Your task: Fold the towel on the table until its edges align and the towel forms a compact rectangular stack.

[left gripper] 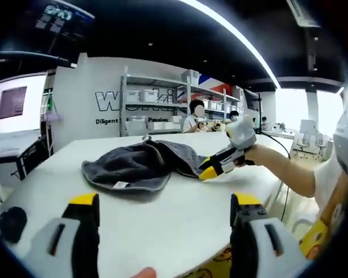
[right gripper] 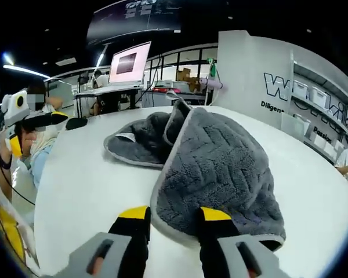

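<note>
Black-and-yellow jaws of the left gripper stand spread wide over bare table, nothing between them. Farther along the white table lies the grey towel, crumpled in a loose heap with a small white label at its near hem. At its right end the right gripper reaches in, held by a person's bare forearm, its yellow tips at the cloth. In the right gripper view that gripper's jaws straddle the towel's near hem, spread, with a fold of cloth rising between them. Storage bins sit on metal shelves against a white wall with lettering; their contents cannot be seen. A screen glows beyond the table.
</note>
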The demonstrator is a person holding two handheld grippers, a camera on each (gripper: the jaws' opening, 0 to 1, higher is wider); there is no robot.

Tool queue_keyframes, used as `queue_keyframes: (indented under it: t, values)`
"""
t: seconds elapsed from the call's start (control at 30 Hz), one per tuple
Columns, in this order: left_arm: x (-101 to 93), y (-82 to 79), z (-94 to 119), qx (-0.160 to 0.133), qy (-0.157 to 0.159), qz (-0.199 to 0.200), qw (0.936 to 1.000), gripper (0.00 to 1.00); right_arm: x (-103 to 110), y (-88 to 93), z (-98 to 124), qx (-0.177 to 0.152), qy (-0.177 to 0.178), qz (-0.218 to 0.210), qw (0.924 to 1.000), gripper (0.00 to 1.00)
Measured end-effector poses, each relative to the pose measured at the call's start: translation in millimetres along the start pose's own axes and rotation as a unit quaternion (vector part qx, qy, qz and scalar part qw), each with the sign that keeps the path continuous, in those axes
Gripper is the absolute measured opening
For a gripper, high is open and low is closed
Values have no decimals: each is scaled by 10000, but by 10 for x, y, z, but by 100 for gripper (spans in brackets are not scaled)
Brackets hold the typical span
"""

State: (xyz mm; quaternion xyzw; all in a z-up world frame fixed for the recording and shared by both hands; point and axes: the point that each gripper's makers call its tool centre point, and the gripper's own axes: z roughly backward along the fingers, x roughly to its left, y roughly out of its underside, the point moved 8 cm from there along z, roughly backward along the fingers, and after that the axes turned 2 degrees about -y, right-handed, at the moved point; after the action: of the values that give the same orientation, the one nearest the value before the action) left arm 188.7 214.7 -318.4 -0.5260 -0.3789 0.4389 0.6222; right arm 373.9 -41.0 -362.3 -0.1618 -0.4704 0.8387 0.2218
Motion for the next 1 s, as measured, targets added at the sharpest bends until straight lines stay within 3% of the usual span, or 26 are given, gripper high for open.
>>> queue_keyframes:
  t: [0.43, 0.7, 1.0]
  values:
    - [-11, 1, 19, -15, -21, 20, 10000, 98, -70, -49, 124, -121, 107, 16, 9999, 7]
    - [-42, -2, 9, -36, 19, 31, 10000, 97, -161, -94, 275, -163, 235, 50, 9996, 4]
    - [-52, -2, 12, -35, 34, 17, 10000, 97, -364, -341, 600, -567, 705, 178, 9957, 3]
